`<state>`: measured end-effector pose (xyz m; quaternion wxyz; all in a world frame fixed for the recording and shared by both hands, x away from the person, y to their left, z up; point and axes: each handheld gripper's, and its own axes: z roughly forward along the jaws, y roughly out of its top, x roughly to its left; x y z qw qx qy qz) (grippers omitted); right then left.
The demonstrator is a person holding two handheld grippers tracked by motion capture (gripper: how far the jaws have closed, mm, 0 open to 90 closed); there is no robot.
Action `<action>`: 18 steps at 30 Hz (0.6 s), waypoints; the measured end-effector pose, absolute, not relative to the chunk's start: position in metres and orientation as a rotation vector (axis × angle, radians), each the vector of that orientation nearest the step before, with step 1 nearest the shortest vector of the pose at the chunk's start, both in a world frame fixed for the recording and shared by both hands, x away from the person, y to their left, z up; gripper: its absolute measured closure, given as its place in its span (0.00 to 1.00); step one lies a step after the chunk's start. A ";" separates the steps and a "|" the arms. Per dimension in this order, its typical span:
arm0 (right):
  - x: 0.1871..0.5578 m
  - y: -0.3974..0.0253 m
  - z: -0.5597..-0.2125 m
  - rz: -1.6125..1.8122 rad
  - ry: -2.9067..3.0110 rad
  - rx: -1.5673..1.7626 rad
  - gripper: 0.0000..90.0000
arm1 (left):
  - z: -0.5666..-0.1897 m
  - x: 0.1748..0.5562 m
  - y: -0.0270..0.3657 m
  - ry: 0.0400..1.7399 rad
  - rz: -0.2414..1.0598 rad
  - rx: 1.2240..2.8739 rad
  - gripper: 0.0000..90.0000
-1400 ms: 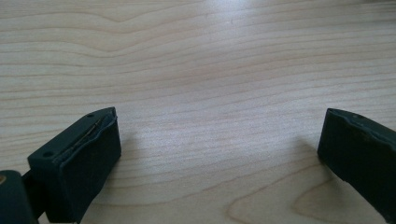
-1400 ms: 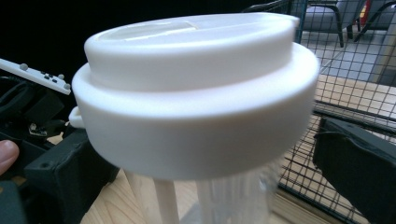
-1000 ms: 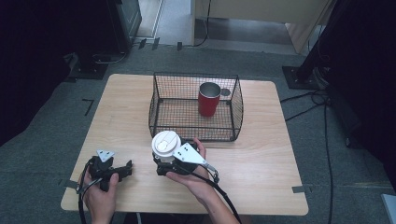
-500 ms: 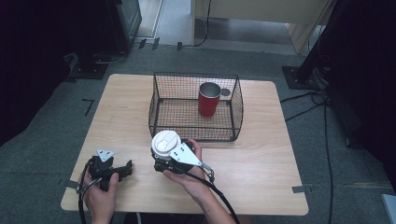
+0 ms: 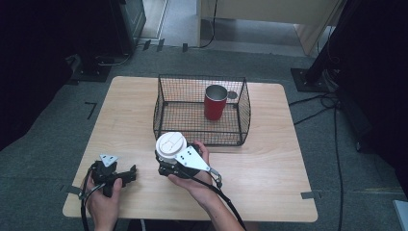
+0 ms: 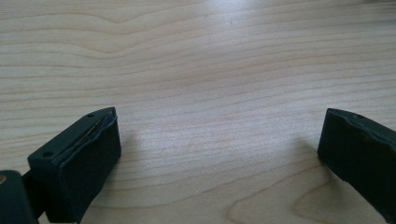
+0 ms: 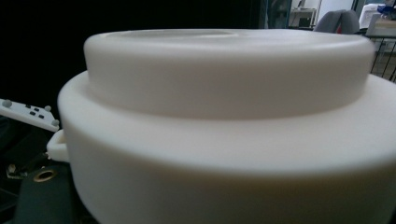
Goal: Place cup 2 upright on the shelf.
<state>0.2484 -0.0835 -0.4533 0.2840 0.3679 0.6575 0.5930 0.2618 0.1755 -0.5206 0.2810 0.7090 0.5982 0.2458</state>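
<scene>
A cup with a white lid (image 5: 171, 144) is upright just in front of the wire basket (image 5: 202, 137), and my right gripper (image 5: 166, 161) is shut on its body below the lid. In the right gripper view the lid (image 7: 224, 107) sits very close and hides the jaws. My left gripper (image 5: 131, 174) rests low over the table's front left, apart from the cup. In the left gripper view (image 6: 219, 154) its jaws stand wide open over bare wood, with nothing between the pads (image 6: 84, 158). A red mug (image 5: 215, 102) stands upright inside the basket.
The wooden table (image 5: 274, 168) has bare room to the right of the hand and left of the basket. Cables trail off the front edge from both grippers. Dark equipment and stands surround the table on the grey floor.
My right hand with the lidded cup has shifted slightly toward the left. The left gripper and the red mug have stayed put.
</scene>
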 end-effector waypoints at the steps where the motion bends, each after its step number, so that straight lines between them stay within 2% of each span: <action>1: 0.249 -0.083 -0.452 1.586 1.750 0.981 0.18 | -0.521 0.262 0.175 1.603 0.659 1.900 0.00; 18: 0.258 -0.084 -0.426 1.658 1.623 0.957 0.18 | -0.521 0.262 0.175 1.603 0.658 1.901 0.00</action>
